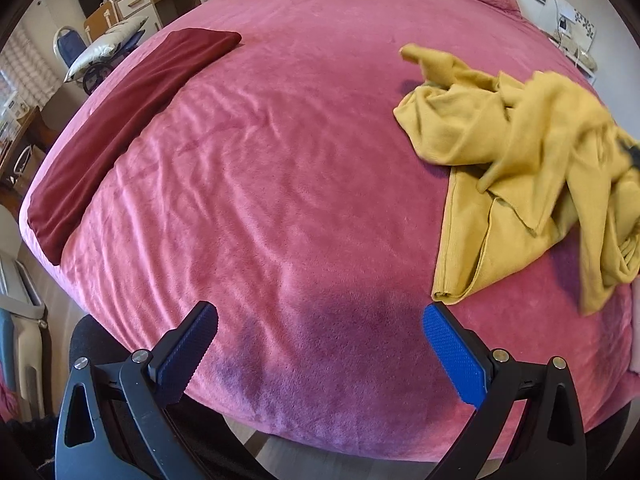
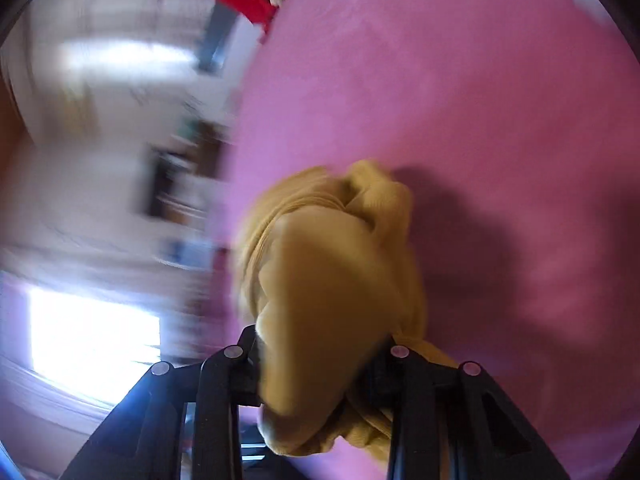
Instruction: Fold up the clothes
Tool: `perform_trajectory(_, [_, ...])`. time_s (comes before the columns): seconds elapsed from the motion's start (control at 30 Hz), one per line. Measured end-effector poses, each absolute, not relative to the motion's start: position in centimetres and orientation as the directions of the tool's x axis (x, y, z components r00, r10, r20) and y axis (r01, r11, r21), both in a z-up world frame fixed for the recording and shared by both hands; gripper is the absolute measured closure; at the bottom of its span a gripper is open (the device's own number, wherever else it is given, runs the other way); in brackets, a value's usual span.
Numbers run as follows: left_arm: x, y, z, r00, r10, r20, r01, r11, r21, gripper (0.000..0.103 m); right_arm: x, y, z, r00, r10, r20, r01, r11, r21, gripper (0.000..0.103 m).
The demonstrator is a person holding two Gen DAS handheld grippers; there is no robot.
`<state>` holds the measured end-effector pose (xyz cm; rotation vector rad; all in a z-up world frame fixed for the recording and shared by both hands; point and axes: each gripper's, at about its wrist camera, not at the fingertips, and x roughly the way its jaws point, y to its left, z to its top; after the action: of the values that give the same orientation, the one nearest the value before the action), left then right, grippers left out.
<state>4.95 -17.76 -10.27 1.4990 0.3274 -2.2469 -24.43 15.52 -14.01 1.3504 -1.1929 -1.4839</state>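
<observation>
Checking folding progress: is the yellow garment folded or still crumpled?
Crumpled: the yellow garment lies bunched in loose folds on the pink bed.

Bare pink bedspread [image 1: 280, 180] lies open between folded maroon cloth [image 1: 120, 128] and crumpled yellow garment [image 1: 520, 152].

Bed cover [image 1: 304, 168]: pink plush fleece, matt. Yellow garment [image 1: 532, 152]: soft knit cloth. Left tool [image 1: 320, 320]: matt black plastic w/ ribbed blue pads [image 1: 452, 352].

Your left gripper [image 1: 320, 316] hangs tilted steeply down over the near edge of the bed, its blue pads [image 1: 452, 352] wide apart with nothing between them. Your right gripper [image 2: 320, 352] is clamped on bunched yellow cloth.
</observation>
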Motion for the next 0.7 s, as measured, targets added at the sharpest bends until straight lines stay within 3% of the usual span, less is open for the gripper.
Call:
perform_trajectory(0.03, [5.2, -18.0, -10.0, -0.339, -0.214, -0.916, 0.47, -0.882, 0.032, 0.0, -23.8, 15.2, -14.1, -0.129, -0.982, -0.141, -0.084, -0.131, 0.988, 0.07])
perform_trajectory(0.13, [5.9, -18.8, -8.7, -0.366, -0.229, -0.902, 0.491, -0.871, 0.022, 0.0, -22.2, 12.2, -11.6, -0.104, -0.992, 0.068, -0.079, 0.076, 0.994, 0.07])
perform_trajectory(0.2, [6.6, -19.3, -7.4, -0.385, -0.252, -0.888, 0.514, -0.858, 0.02, 0.0, -20.9, 9.5, -8.1, -0.074, -0.962, 0.264, -0.031, 0.267, 0.963, 0.076])
perform_trajectory(0.3, [7.3, -20.6, -5.9, -0.416, -0.271, -0.868, 0.543, -0.84, 0.002, 0.0, -19.3, 7.0, -0.9, -0.012, -0.902, 0.432, 0.122, 0.427, 0.896, 0.083])
perform_trajectory(0.4, [7.5, -22.5, -5.3, -0.436, -0.292, -0.851, 0.569, -0.822, -0.009, 0.0, -18.2, 6.4, 5.6, 0.044, -0.868, 0.495, 0.236, 0.491, 0.839, 0.083])
perform_trajectory(0.47, [7.9, -23.3, -5.2, -0.444, -0.299, -0.844, 0.584, -0.811, -0.02, 0.0, -18.1, 6.8, 8.3, 0.052, -0.876, 0.479, 0.287, 0.472, 0.833, 0.083])
perform_trajectory(0.7, [8.2, -24.4, -5.4, -0.467, -0.268, -0.843, 0.581, -0.811, -0.064, 0.0, -19.3, 11.3, 11.2, -0.08, -0.847, 0.526, 0.356, 0.469, 0.808, 0.082])
